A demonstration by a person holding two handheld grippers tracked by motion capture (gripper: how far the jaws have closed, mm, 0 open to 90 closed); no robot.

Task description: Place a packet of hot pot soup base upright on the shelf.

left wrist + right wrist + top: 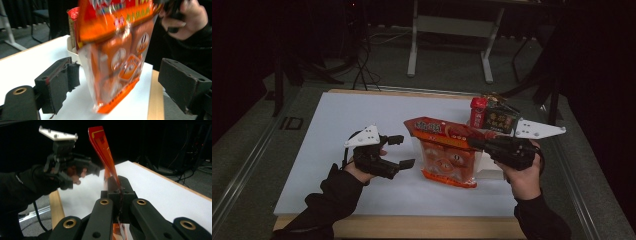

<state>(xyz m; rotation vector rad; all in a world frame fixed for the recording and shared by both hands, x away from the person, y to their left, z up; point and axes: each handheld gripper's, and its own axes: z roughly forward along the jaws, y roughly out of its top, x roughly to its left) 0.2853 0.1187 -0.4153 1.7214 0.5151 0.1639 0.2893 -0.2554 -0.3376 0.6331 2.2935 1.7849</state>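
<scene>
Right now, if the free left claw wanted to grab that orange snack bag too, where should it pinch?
Probably the flat top seal of the orange snack bag, from its open left side. The right gripper already pinches the right edge, and the puffy middle would likely slip between the left gripper's open jaws.

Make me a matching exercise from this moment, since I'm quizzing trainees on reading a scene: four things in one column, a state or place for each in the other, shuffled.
Things:
1. left gripper
2. right gripper
3. orange snack bag
4. red-capped packet

States or places:
A. jaws shut on the bag's top edge
B. at the table's far right, behind the bag
C. jaws wide apart, pressing on nothing
D. hangs upright over the white table top

Pairs: 1-C, 2-A, 3-D, 4-B
</scene>
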